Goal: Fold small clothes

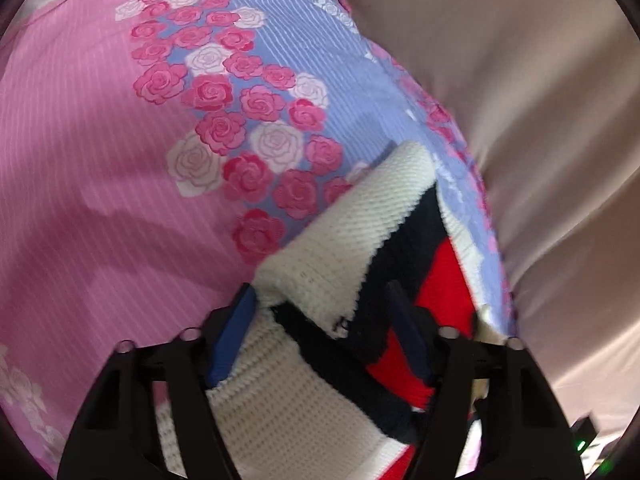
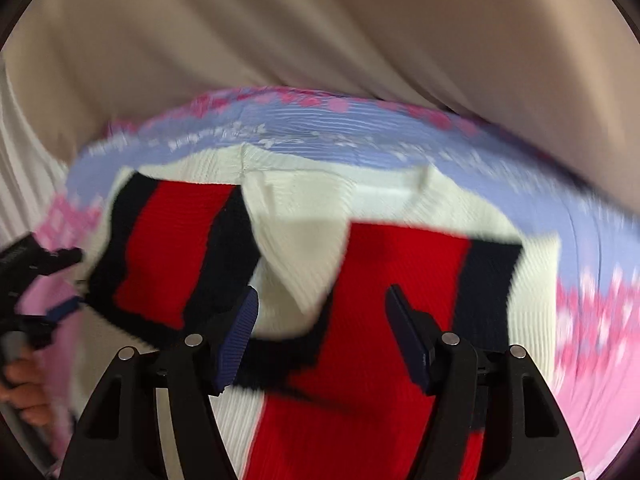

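A small knitted sweater (image 1: 348,232), cream with navy and red stripes, lies on a pink and lilac rose-print sheet (image 1: 120,152). My left gripper (image 1: 320,296) is open, its blue pads spread wide on either side of a folded part of the sweater. In the right wrist view the sweater (image 2: 304,216) lies spread out with one striped sleeve folded in at the left. My right gripper (image 2: 322,300) is open above the red and navy stripe, holding nothing. The left gripper (image 2: 60,304) and the hand holding it show at the left edge of that view.
A beige curtain or sheet (image 1: 520,60) hangs in folds beyond the far edge of the rose-print sheet (image 2: 360,128); it fills the upper part of the right wrist view (image 2: 320,32).
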